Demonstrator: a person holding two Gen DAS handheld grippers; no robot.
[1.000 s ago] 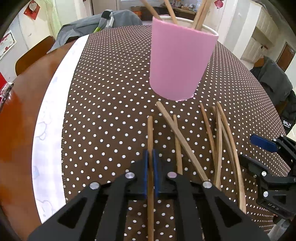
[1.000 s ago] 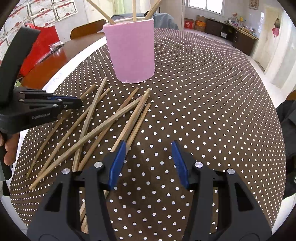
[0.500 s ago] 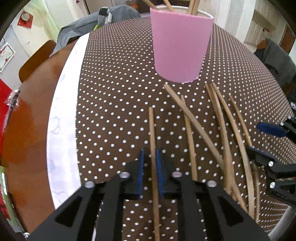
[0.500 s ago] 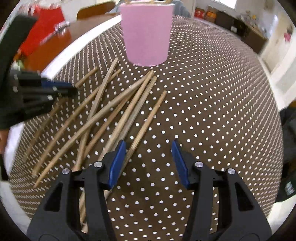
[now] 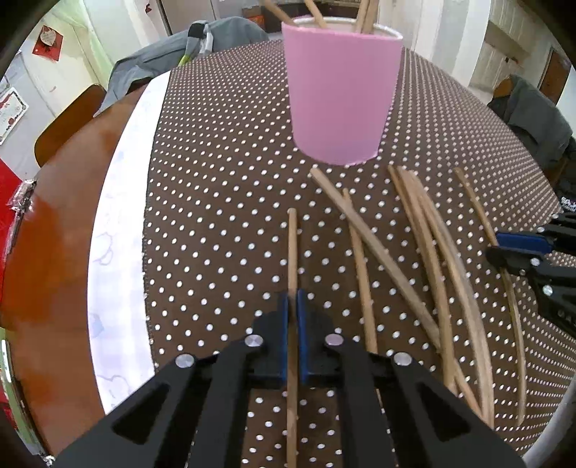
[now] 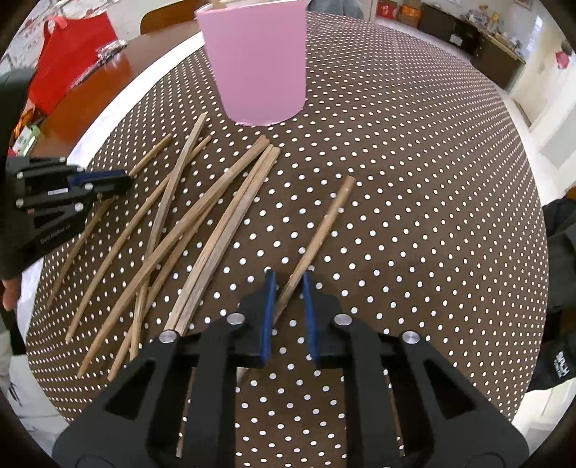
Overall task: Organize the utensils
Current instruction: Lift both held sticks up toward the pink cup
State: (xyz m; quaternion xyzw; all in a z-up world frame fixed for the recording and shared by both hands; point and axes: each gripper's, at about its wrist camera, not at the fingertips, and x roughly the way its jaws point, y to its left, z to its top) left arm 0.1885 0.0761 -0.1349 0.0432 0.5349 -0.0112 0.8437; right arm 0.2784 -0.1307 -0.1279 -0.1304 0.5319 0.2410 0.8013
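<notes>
A pink cup stands on the dotted cloth with a few chopsticks in it. My left gripper is shut on one wooden chopstick that lies flat, pointing at the cup. Several loose chopsticks lie fanned between the grippers. My right gripper straddles a single chopstick lying apart on the right of the pile. Its jaws are closing, with small gaps still showing beside the stick.
A brown polka-dot cloth covers the round table, with a white strip and bare wood to the left. A red bag sits at the far left. Jackets hang on chairs. A person's hand shows at the edge.
The left jaws loosened briefly, then shut again on the same chopstick. The right gripper's jaws narrowed from wide open around the rightmost chopstick, which now lies apart from the pile.
</notes>
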